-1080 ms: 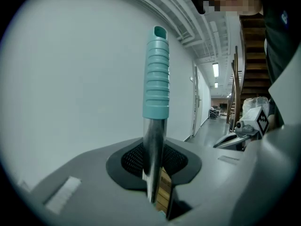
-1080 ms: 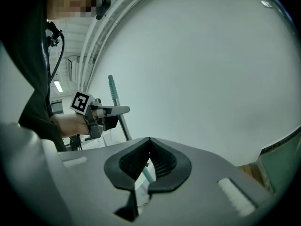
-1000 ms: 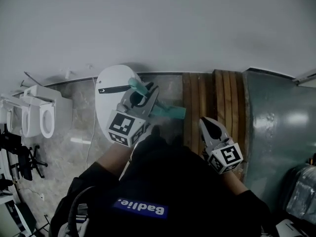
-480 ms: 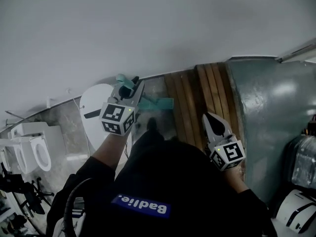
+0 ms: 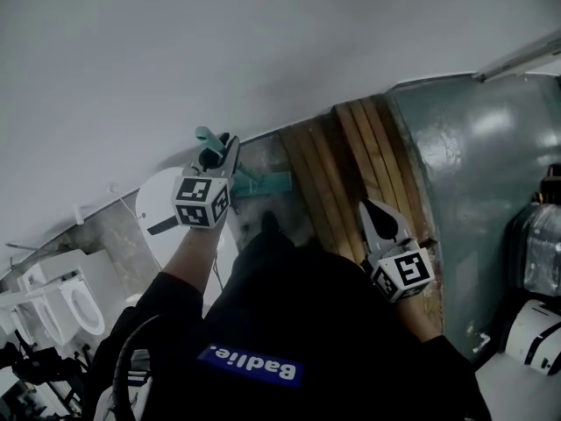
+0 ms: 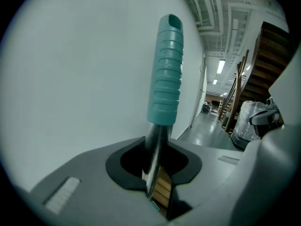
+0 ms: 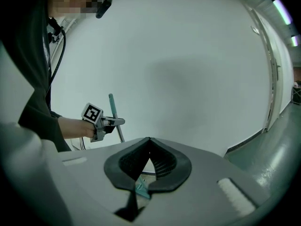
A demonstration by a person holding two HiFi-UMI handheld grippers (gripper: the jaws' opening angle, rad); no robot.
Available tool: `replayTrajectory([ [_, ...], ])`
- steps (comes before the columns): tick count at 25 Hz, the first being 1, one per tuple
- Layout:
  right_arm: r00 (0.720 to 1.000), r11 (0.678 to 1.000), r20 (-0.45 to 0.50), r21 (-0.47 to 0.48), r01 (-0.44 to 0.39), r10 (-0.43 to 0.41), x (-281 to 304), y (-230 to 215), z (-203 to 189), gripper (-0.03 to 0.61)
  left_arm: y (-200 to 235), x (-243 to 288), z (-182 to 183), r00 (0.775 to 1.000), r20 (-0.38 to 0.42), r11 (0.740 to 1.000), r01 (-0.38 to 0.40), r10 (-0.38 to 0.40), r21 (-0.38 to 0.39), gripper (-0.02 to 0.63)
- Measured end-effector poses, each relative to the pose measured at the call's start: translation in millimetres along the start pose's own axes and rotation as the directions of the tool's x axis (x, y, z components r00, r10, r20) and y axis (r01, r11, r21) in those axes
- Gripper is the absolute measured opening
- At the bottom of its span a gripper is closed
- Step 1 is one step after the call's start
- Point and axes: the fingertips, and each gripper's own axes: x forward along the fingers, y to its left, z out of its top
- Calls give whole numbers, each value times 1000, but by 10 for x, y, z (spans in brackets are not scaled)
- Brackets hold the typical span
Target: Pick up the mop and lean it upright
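The mop has a ribbed teal grip [image 6: 167, 74] on a metal shaft [image 6: 154, 149] and a flat teal head [image 5: 263, 182] down on the floor. My left gripper [image 5: 219, 158] is shut on the shaft just below the grip, and the handle stands nearly upright close to the white wall. In the left gripper view the shaft runs up between the jaws of the left gripper [image 6: 157, 166]. The right gripper [image 5: 375, 217] hangs lower at the right, shut and empty. From the right gripper [image 7: 149, 140] view I see the left gripper [image 7: 102, 122] holding the handle [image 7: 113, 109].
A white oval lid-like object [image 5: 158, 213] lies left of the mop. Toilets [image 5: 61, 310] stand at the far left. Wooden slats [image 5: 333, 174] and a grey-green metal panel [image 5: 473, 165] lie to the right, with wrapped bundles [image 5: 536, 253] at the right edge. The white wall [image 5: 263, 42] is ahead.
My left gripper has carried the mop handle up and toward the wall, bringing it closer to upright. The right gripper has stayed almost where it was.
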Motion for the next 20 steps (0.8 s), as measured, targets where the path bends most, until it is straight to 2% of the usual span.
replayTrajectory([
  [8,998,999,-30,6,47,-47,158,23,4,5,411,323,-299,998,-69,1000,-8,6,-27,91],
  [14,997,998,-47,10,64,-63,240,35,32,6,632,527,-667,986,-167,999,-19,13,-35,91],
  [20,995,996,-62,16,85,-84,246,6,-63,6,772,770,-604,990,-143,1000,-15,12,-23,94],
])
